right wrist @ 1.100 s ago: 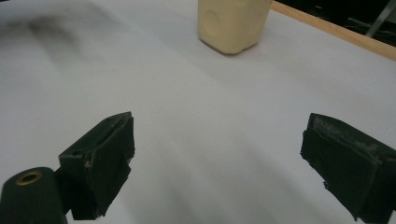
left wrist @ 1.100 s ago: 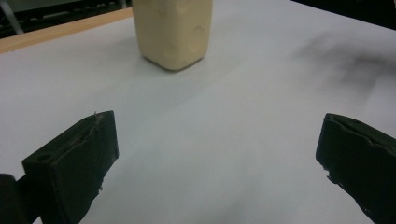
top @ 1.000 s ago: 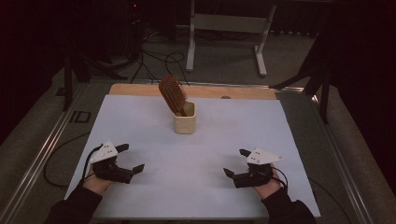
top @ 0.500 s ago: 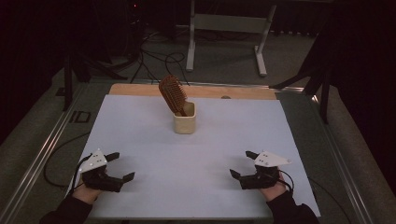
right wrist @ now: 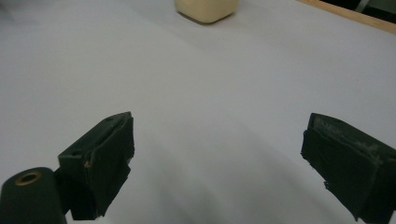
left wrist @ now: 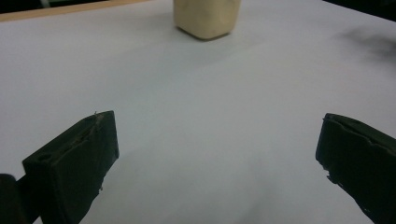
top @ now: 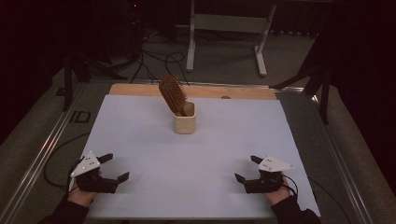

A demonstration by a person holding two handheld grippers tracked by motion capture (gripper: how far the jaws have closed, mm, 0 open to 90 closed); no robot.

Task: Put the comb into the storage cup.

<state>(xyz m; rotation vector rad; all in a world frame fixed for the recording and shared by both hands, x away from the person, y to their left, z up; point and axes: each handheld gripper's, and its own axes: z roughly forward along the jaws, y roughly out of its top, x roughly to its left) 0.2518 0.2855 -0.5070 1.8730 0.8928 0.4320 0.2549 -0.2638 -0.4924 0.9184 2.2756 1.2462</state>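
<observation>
Left gripper [top: 116,167]: held low at the near left corner of the white sheet, jaws spread wide with only bare sheet between them; grey three-cornered plate on top; in its own view [left wrist: 215,140] both black jaws cut off by the bottom edge.
Right gripper [top: 246,168]: held low at the near right, jaws likewise spread apart and pinching nothing; in its own view [right wrist: 219,140] the right jaw runs off the frame corner.
Hands: left hand [top: 80,196] and right hand [top: 276,193] mostly covered by the grippers, sleeves cut off at the bottom edge.
Cup [top: 184,119]: cream, upright, centre of the sheet toward the far side, well apart from both grippers; only its base visible in the left gripper view [left wrist: 207,16] and the right gripper view [right wrist: 206,9], rim cropped by the top edge.
Hairbrush [top: 172,94]: brown, standing in the cup, head up and tilted left; handle hidden inside the cup.
White sheet [top: 196,158]: covers most of the table.
Wooden strip [top: 140,90]: bare along the far edge.
Surroundings: dim floor beyond the table, cables [top: 159,58] and a metal frame [top: 229,28] hard to make out.
</observation>
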